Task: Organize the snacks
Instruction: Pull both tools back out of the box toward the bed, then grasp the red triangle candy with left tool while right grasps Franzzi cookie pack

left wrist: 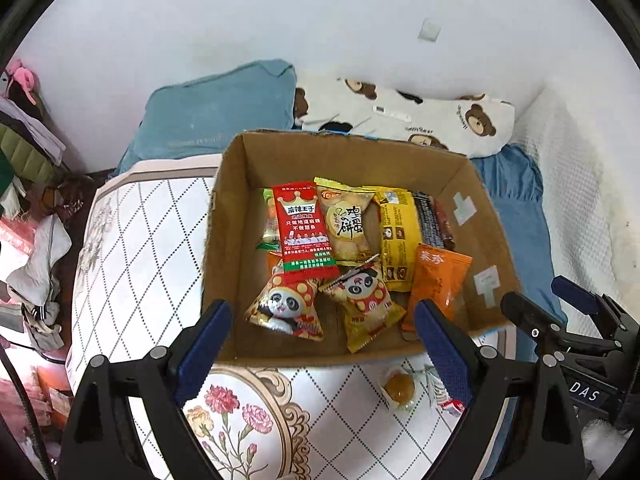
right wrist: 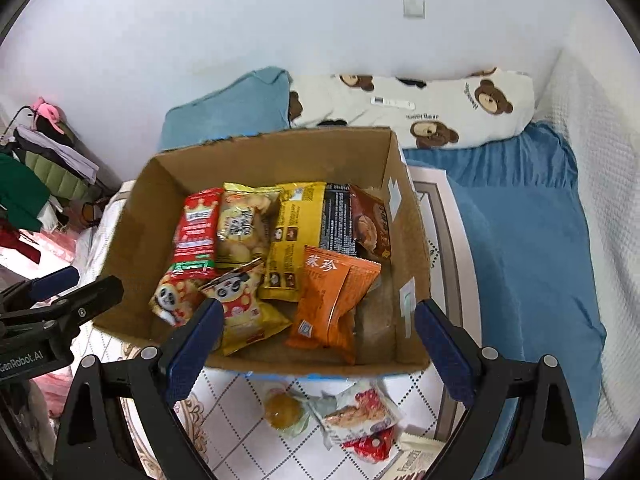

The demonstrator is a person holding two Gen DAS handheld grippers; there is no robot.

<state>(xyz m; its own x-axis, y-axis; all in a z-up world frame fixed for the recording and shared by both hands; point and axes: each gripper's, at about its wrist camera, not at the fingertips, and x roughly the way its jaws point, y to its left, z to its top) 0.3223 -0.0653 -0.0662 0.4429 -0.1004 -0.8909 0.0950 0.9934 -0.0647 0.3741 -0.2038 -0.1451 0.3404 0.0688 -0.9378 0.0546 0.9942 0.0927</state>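
An open cardboard box [left wrist: 228, 216] [right wrist: 132, 216] sits on a quilted mat and holds several snack packets: a red packet [left wrist: 303, 228], two panda packets [left wrist: 286, 304], a yellow one [left wrist: 396, 236] and an orange one [left wrist: 438, 280] [right wrist: 332, 300]. My left gripper [left wrist: 322, 328] is open and empty, over the box's near edge. My right gripper [right wrist: 318, 332] is open and empty above the near wall. On the mat before the box lie a wrapped egg-yolk snack [right wrist: 282, 410] [left wrist: 398, 386], a red-and-white packet [right wrist: 360, 416] and a beige wrapper [right wrist: 416, 456].
The floral quilted mat [left wrist: 140, 240] lies on a bed with blue bedding [right wrist: 520, 240], a blue pillow [left wrist: 224, 112] and a bear-print pillow [right wrist: 440, 108] against the white wall. Clothes and clutter [left wrist: 28, 152] pile up at the left. The right gripper shows at the left wrist view's edge [left wrist: 568, 320].
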